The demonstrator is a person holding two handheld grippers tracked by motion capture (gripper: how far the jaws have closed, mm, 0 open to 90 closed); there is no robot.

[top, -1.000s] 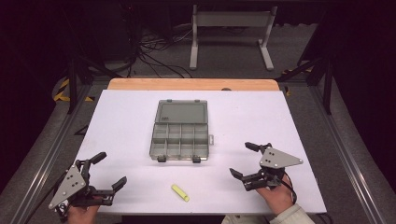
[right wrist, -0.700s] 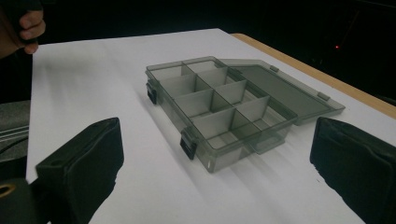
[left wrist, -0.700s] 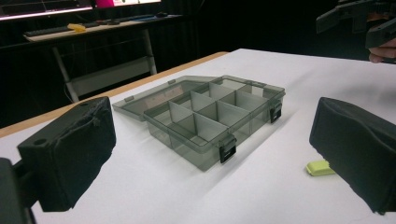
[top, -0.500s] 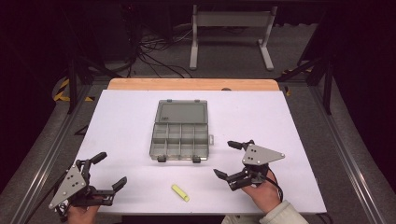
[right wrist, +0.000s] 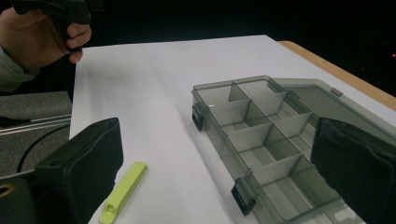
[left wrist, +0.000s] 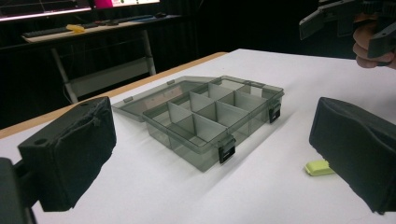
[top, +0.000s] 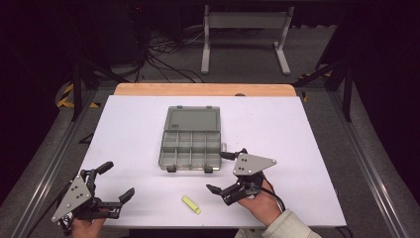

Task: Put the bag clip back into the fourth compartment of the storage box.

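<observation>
So the table [top: 307, 134] has an open box [top: 190, 144] mid-table, thin clear plastic, prob light & slidey, grab by a side wall. Yellow clip [top: 191, 205] near the front edge: tiny, stiff, pinch across its width. Right gripper [top: 229, 171] & left gripper [top: 115, 181] both spread wide, holding nothing.

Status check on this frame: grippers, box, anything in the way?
Left gripper open, right gripper open. Box open, compartments bare. Yellow clip loose on table.

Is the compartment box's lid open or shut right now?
Open. The compartment box has its lid folded back flat on the table, and its dividers show bare, empty cells.
</observation>
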